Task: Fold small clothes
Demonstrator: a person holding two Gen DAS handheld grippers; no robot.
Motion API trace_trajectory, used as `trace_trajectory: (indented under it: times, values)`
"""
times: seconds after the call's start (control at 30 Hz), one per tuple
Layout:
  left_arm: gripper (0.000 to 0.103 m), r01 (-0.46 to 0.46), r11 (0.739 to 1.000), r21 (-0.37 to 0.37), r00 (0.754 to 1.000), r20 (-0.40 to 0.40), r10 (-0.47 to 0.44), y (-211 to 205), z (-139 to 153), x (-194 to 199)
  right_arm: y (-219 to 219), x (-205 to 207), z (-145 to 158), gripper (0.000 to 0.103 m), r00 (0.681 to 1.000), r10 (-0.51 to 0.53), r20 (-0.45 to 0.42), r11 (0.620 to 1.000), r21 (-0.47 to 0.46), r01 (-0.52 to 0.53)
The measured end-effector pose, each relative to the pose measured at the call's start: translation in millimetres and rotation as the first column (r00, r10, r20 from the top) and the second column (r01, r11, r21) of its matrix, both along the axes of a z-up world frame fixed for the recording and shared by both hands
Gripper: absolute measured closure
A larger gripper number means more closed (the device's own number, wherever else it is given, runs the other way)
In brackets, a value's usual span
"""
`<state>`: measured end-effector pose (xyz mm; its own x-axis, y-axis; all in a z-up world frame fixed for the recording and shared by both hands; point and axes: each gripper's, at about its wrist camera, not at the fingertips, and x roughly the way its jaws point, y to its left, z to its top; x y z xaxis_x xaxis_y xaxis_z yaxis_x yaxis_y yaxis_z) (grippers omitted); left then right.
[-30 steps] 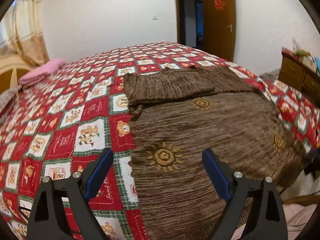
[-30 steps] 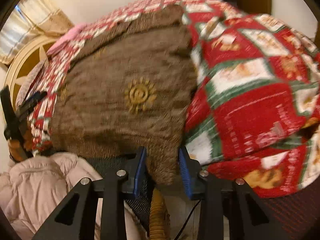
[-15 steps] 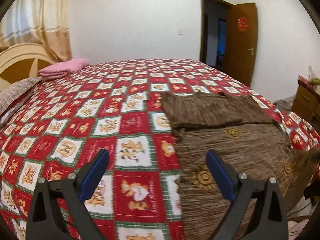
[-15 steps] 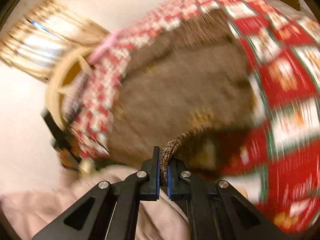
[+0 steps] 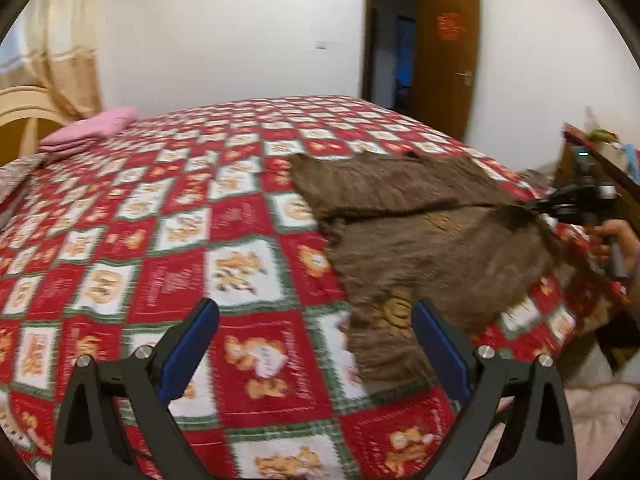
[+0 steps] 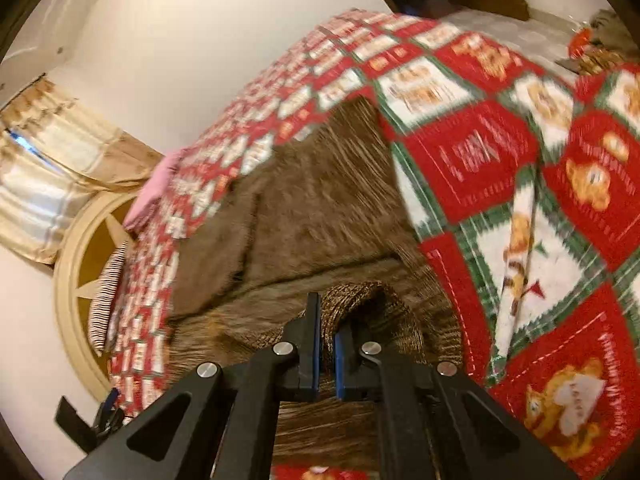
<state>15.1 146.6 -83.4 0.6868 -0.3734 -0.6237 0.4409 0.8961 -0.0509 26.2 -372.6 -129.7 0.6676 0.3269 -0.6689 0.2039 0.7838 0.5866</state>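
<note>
A brown knit sweater with gold sun marks lies on the red patterned bedspread, sleeves folded across its top. My left gripper is open and empty, just above the bed near the sweater's lower left hem. My right gripper is shut on the sweater's hem and holds it lifted and folded over the body. In the left wrist view the right gripper shows at the sweater's right side, pulling the cloth up.
A folded pink cloth lies near the headboard. A wooden dresser stands right of the bed. An open door is behind. Pale bedding lies below the bed's edge.
My right gripper closed on the hem and has lifted it up and over towards the sweater's top. My left gripper has swung left and stayed open.
</note>
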Motion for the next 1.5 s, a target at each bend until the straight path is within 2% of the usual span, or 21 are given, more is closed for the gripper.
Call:
trace_trajectory:
  times: [0.1, 0.2, 0.3, 0.37, 0.43, 0.47, 0.5, 0.53, 0.57, 0.6, 0.67, 0.77, 0.87, 1.07, 1.1, 1.13, 1.17, 1.23, 1.37, 1.4, 1.5]
  values:
    - [0.004, 0.069, 0.998, -0.012, 0.997, -0.017, -0.069, -10.9, -9.8, -2.2, 4.9, 2.8, -14.0, 0.098, 1.0, 0.011, -0.02, 1.0, -0.026, -0.012]
    - [0.004, 0.131, 0.991, 0.015, 0.991, -0.026, -0.131, -27.3, -21.4, -5.0, 4.6, 4.0, -17.8, 0.098, 1.0, 0.012, -0.02, 1.0, -0.024, -0.012]
    - [0.004, 0.211, 0.977, 0.01, 0.976, -0.052, -0.211, -45.5, -32.3, -6.6, 4.9, 2.0, -17.8, 0.098, 1.0, 0.015, -0.019, 0.999, -0.029, -0.015]
    - [0.006, 0.223, 0.975, 0.015, 0.973, -0.065, -0.221, -56.8, -37.0, -2.3, 4.9, 2.8, -19.0, 0.098, 1.0, 0.016, -0.021, 0.999, -0.031, -0.016]
    - [0.012, 0.236, 0.971, -0.039, 0.967, -0.093, -0.239, -63.5, -38.7, 3.9, 5.7, 3.7, -18.4, 0.098, 1.0, 0.016, -0.021, 0.999, -0.039, -0.017]
    - [0.021, 0.235, 0.969, -0.076, 0.963, -0.119, -0.242, -66.9, -40.2, 9.7, 6.6, 3.6, -18.2, 0.098, 1.0, 0.016, -0.02, 0.999, -0.044, -0.017]
    - [0.035, 0.234, 0.968, -0.093, 0.96, -0.137, -0.245, -69.1, -42.0, 13.1, 7.0, 3.0, -18.2, 0.098, 1.0, 0.016, -0.02, 0.999, -0.045, -0.017]
    - [0.044, 0.233, 0.967, -0.103, 0.956, -0.155, -0.247, -71.6, -44.2, 15.9, 7.4, 2.8, -18.0, 0.098, 1.0, 0.014, -0.019, 0.999, -0.046, -0.015]
    - [0.061, 0.232, 0.968, -0.1, 0.954, -0.173, -0.246, -74.5, -47.4, 18.0, 7.5, 2.3, -18.0, 0.098, 1.0, 0.012, -0.018, 0.999, -0.045, -0.013]
    - [0.071, 0.23, 0.969, -0.094, 0.95, -0.192, -0.244, -76.9, -50.7, 19.7, 7.6, 2.6, -17.8, 0.098, 1.0, 0.009, -0.017, 0.999, -0.043, -0.01]
    - [0.072, 0.223, 0.968, -0.112, 0.95, -0.199, -0.241, -75.3, -52.5, 20.4, 6.7, 2.6, -18.3, 0.098, 1.0, 0.004, -0.014, 0.999, -0.034, -0.005]
    - [0.074, 0.185, 0.964, -0.189, 0.949, -0.222, -0.225, -65.6, -51.9, 23.3, 2.6, 2.1, -18.9, 0.098, 1.0, -0.008, -0.002, 1.0, 0.0, 0.008]
    - [0.088, 0.15, 0.954, -0.259, 0.945, -0.245, -0.215, -56.2, -54.6, 31.1, -5.1, -2.9, -14.3, 0.098, 0.998, -0.023, 0.053, 0.998, 0.065, 0.02]
    - [0.088, 0.094, 0.949, -0.3, 0.938, -0.292, -0.186, -48.0, -59.8, 38.5, -15.2, -23.7, 6.5, 0.095, 0.989, -0.011, 0.146, 0.991, 0.131, -0.008]
    - [0.085, 0.091, 0.949, -0.303, 0.938, -0.294, -0.184, -48.0, -59.6, 38.6, -16.9, -29.0, 10.3, 0.094, 0.987, -0.007, 0.163, 0.99, 0.14, -0.016]
    - [0.084, 0.091, 0.947, -0.309, 0.936, -0.299, -0.187, -48.5, -59.9, 38.6, -19.2, -31.8, 12.6, 0.084, 0.985, -0.005, 0.172, 0.989, 0.145, -0.02]
    - [0.083, 0.088, 0.946, -0.312, 0.936, -0.3, -0.186, -48.6, -60.1, 38.9, -22.6, -38.5, 16.2, 0.058, 0.982, -0.01, 0.189, 0.988, 0.151, -0.018]
    - [0.083, 0.08, 0.946, -0.314, 0.938, -0.299, -0.178, -48.6, -60.2, 39.4, -28.6, -49.2, 22.3, 0.033, 0.975, -0.042, 0.219, 0.989, 0.146, 0.01]
    - [0.083, 0.073, 0.946, -0.315, 0.944, -0.284, -0.168, -48.0, -60.7, 39.7, -47.3, -74.6, 35.2, 0.033, 0.942, -0.115, 0.314, 0.986, 0.152, 0.069]
    - [0.083, 0.07, 0.946, -0.316, 0.944, -0.285, -0.166, -48.3, -60.5, 39.9, -48.1, -77.0, 37.6, 0.033, 0.941, -0.112, 0.318, 0.989, 0.124, 0.076]
    - [0.083, 0.07, 0.95, -0.305, 0.945, -0.285, -0.161, -50.1, -59.9, 40.5, -31.5, -69.6, 42.5, 0.033, 0.968, -0.022, 0.25, 0.993, -0.107, 0.05]
